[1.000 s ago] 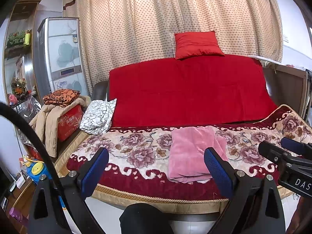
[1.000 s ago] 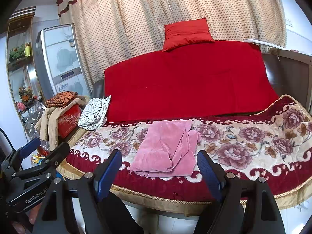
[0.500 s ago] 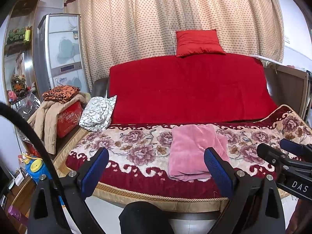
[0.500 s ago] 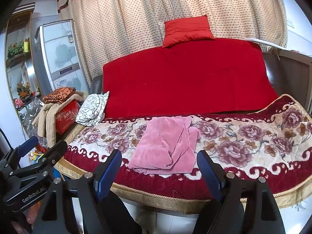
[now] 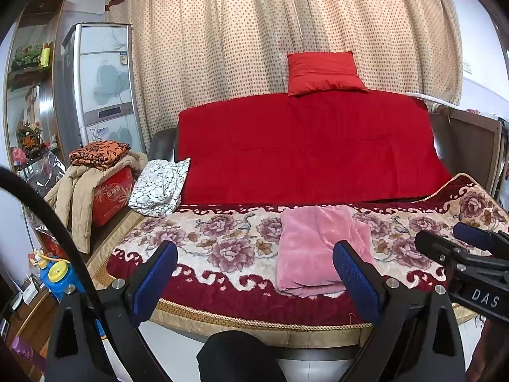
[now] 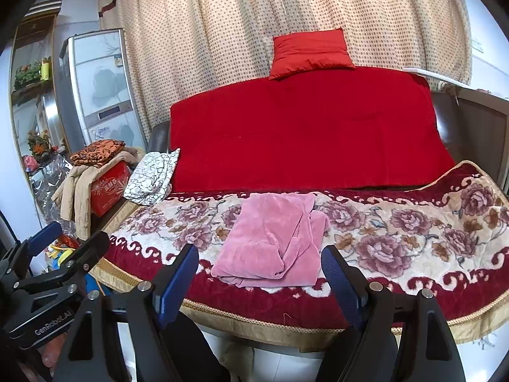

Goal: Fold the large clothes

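A folded pink garment lies on the floral blanket near the sofa's front edge; it also shows in the right wrist view. My left gripper is open and empty, held in front of the sofa, short of the garment. My right gripper is open and empty, also short of the garment. The right gripper shows at the right edge of the left wrist view. The left gripper shows at the left edge of the right wrist view.
A red blanket covers the sofa back, with a red cushion on top. A white patterned cloth lies at the sofa's left end. A red box with draped coats, a fridge and floor clutter stand at left.
Both grippers have tilted or dropped slightly, so the sofa sits a little higher in both views. The pink garment has not moved. Both grippers stay open.
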Demonstrator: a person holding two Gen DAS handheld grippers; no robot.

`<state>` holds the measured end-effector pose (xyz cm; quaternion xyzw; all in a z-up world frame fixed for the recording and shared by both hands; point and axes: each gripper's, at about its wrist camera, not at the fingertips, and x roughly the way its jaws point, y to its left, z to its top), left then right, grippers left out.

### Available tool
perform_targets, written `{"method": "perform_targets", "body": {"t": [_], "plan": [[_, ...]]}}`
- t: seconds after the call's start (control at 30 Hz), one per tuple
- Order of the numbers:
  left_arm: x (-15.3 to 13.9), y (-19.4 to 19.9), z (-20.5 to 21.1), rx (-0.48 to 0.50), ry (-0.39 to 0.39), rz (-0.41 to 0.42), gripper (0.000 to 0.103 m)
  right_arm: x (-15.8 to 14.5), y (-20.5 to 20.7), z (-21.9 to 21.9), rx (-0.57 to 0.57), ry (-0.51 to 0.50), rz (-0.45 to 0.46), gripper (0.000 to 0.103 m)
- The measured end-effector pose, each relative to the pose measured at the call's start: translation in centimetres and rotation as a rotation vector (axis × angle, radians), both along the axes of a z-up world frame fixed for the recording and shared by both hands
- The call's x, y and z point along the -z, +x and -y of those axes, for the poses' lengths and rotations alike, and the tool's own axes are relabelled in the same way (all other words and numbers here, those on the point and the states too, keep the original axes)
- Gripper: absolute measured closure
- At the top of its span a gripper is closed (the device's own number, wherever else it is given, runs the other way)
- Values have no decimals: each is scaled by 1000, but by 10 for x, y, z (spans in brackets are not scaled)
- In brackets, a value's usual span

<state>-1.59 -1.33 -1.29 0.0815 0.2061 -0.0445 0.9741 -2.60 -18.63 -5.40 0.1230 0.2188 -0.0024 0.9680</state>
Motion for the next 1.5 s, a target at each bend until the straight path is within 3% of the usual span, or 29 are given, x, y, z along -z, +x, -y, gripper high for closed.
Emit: {"method": "perform_targets", "body": {"t": [0.7,1.03,1.5], "plan": [[-3,46,-6,-25,13,-2,5,-10,47,4,12,-13,2,21],[13,90,14,-40,57,-54,5,15,90,18,2,20,-42,21],[28,127,30,-12,43,-106,5,34,126,30,10,33,-82,21]]}}
